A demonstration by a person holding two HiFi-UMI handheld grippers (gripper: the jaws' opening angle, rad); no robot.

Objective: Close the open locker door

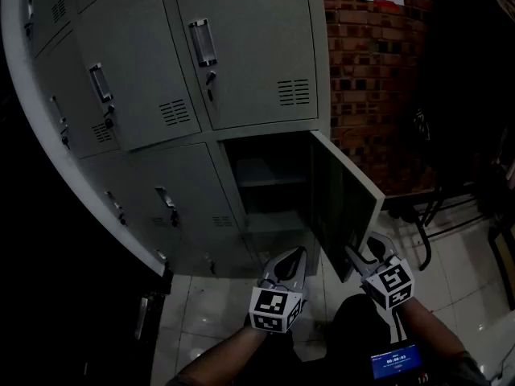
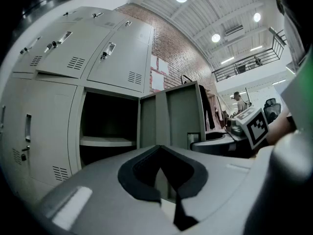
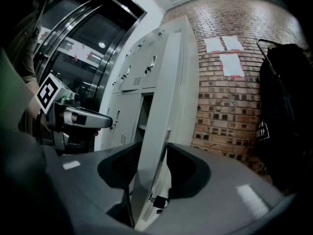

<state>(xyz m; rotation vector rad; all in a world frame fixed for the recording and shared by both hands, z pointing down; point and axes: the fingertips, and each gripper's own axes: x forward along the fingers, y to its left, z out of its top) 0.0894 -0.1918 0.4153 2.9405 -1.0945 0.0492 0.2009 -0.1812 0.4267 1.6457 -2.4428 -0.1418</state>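
Observation:
The grey locker bank has one open compartment (image 1: 265,191) at the lower right, with a shelf inside. Its door (image 1: 342,195) stands swung out to the right, roughly square to the locker front. My right gripper (image 1: 362,252) is at the door's lower free edge. In the right gripper view the door edge (image 3: 161,121) runs up between the jaws of my right gripper (image 3: 151,170), with a pad against each face. My left gripper (image 1: 291,257) hangs in front of the opening, shut and holding nothing. The left gripper view looks past the left gripper (image 2: 166,180) at the door (image 2: 181,111).
Closed lockers (image 1: 241,47) fill the bank above and to the left. A brick wall (image 1: 362,79) stands right of the lockers. A dark chair or rack with a black garment (image 1: 467,95) is at the far right. The floor (image 1: 209,312) is pale tile.

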